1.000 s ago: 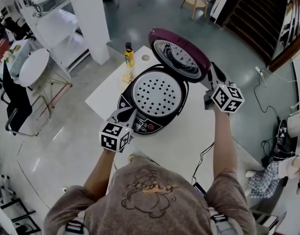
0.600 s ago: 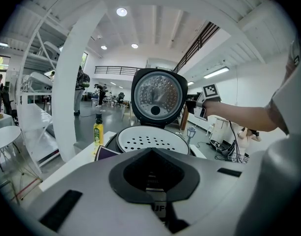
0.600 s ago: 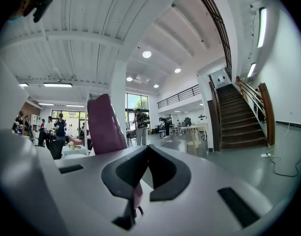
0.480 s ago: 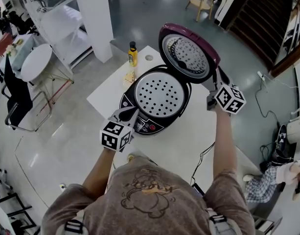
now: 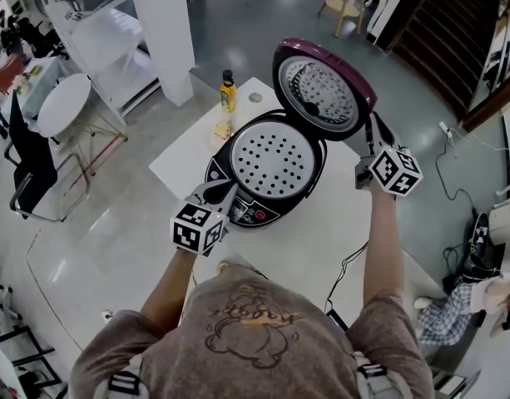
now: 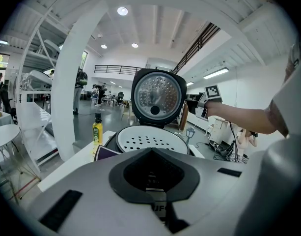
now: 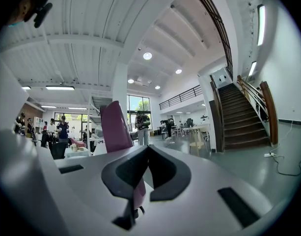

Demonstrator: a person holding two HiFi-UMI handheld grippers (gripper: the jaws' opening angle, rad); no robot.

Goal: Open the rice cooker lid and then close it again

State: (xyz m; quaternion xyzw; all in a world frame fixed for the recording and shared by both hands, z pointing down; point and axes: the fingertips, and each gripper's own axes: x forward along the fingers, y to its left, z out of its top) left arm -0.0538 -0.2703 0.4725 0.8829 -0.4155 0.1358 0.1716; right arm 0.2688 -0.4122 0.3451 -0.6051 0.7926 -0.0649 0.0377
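The rice cooker (image 5: 263, 173) stands on the white table (image 5: 184, 163) with its maroon lid (image 5: 324, 84) raised upright. The perforated white tray (image 5: 274, 158) inside is in full view. My left gripper (image 5: 221, 191) is shut and empty, and rests at the cooker's front panel. From the left gripper view (image 6: 151, 150) I look over the tray (image 6: 150, 138) at the lid's inner face (image 6: 157, 96). My right gripper (image 5: 375, 123) is shut just right of the lid's rim. The right gripper view (image 7: 148, 147) has the maroon lid (image 7: 115, 127) edge-on right behind the jaws; contact cannot be told.
A yellow bottle (image 5: 228, 91) and a small packet (image 5: 222, 129) sit on the table's far corner, left of the cooker. A black cable (image 5: 348, 263) trails off the near right. A white pillar (image 5: 167, 32) and a round table (image 5: 61, 106) stand to the left.
The lid has swung a little further back and more upright. My right gripper has stayed beside its rim, shifting slightly right. The left gripper has kept still.
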